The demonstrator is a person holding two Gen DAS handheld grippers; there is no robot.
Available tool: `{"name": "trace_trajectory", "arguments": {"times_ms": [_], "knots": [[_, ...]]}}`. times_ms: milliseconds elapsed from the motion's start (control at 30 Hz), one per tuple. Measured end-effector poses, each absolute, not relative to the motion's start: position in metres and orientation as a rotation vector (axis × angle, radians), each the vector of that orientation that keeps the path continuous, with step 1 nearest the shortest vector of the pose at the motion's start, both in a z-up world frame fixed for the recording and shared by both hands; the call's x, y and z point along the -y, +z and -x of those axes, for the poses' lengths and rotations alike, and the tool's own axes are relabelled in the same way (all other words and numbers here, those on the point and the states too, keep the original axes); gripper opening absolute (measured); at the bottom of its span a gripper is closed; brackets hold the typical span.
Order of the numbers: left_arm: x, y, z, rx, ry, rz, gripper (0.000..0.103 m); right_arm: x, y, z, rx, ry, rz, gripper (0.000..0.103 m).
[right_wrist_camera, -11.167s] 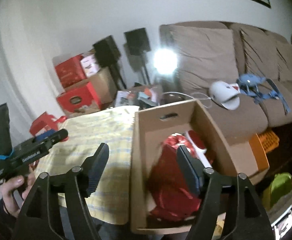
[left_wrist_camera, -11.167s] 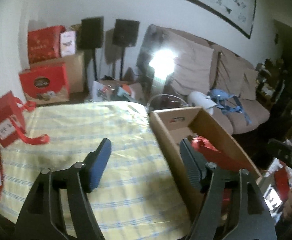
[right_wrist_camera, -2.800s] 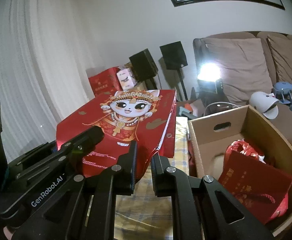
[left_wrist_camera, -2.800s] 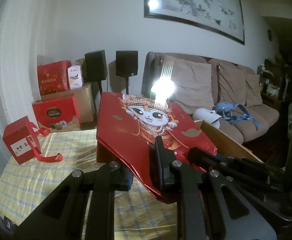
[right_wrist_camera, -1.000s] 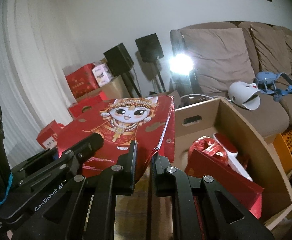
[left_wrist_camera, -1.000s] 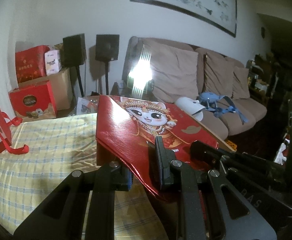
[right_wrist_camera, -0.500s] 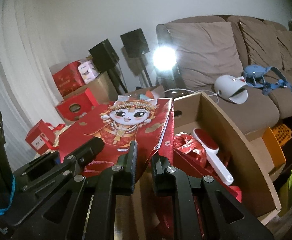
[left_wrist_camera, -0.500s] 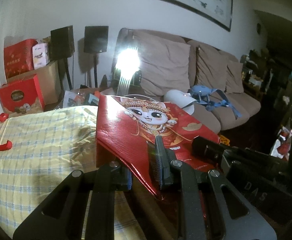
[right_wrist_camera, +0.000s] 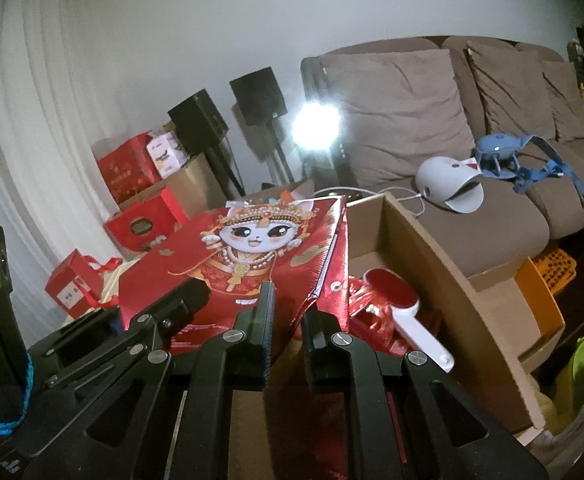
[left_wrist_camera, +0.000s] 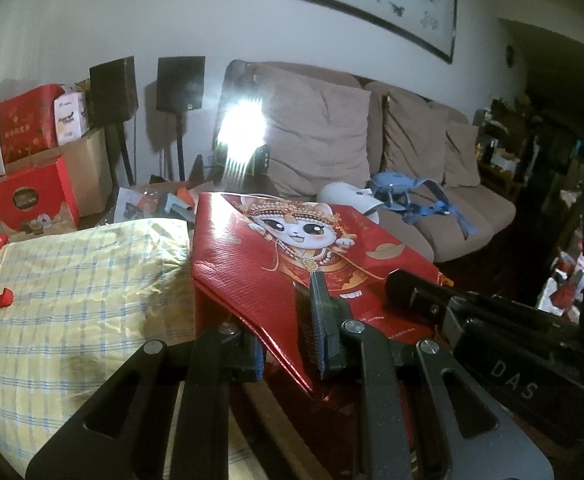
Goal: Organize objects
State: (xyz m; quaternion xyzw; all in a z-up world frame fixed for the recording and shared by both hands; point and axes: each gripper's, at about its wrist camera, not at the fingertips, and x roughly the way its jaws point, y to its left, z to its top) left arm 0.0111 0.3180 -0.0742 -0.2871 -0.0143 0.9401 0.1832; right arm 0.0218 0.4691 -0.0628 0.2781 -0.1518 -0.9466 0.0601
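A flat red gift bag (left_wrist_camera: 276, 264) with a cartoon cat print is held level by both grippers. My left gripper (left_wrist_camera: 288, 344) is shut on its near left edge. My right gripper (right_wrist_camera: 288, 332) is shut on its near right edge, and the bag (right_wrist_camera: 248, 256) hangs over the left part of the open cardboard box (right_wrist_camera: 448, 264). Inside the box lie red packaging (right_wrist_camera: 372, 312) and a red-and-white scoop-like item (right_wrist_camera: 404, 308). The box is hidden behind the bag in the left wrist view.
A table with a yellow checked cloth (left_wrist_camera: 72, 292) lies to the left. A small red gift box with ribbon (right_wrist_camera: 76, 284) stands at its far left. Sofa (right_wrist_camera: 472, 160), speakers (left_wrist_camera: 180, 84), stacked red cartons (left_wrist_camera: 32, 196) and a bright lamp (left_wrist_camera: 244, 132) stand behind.
Both grippers have carried the red bag to the right and lower, from above the table to over the cardboard box. Both stay shut on it.
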Motion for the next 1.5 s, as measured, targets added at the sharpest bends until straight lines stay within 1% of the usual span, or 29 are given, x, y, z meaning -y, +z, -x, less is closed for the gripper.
{"name": "trace_trajectory", "arguments": {"times_ms": [200, 267, 767, 900, 1200, 1500], "knots": [[-0.325, -0.074, -0.013, 0.042, 2.645, 0.793, 0.018, -0.479, -0.058, -0.026, 0.489, -2.882, -0.814, 0.011], [-0.325, -0.073, -0.013, 0.067, 2.632, 0.805, 0.018, -0.481, -0.057, -0.027, 0.495, -2.888, -0.801, 0.011], [-0.326, -0.075, -0.012, 0.106, 2.609, 0.801, 0.018, -0.479, -0.053, -0.032, 0.46, -2.924, -0.745, 0.011], [-0.323, -0.083, -0.009, 0.121, 2.603, 0.825, 0.018, -0.471, -0.056, -0.03, 0.403, -2.936, -0.763, 0.011], [-0.313, -0.106, -0.001, 0.158, 2.592, 0.877, 0.018, -0.464, -0.071, -0.017, 0.382, -2.914, -0.85, 0.011], [-0.307, -0.123, 0.012, 0.219, 2.532, 0.953, 0.018, -0.472, -0.089, -0.01, 0.461, -2.88, -0.917, 0.011]]}}
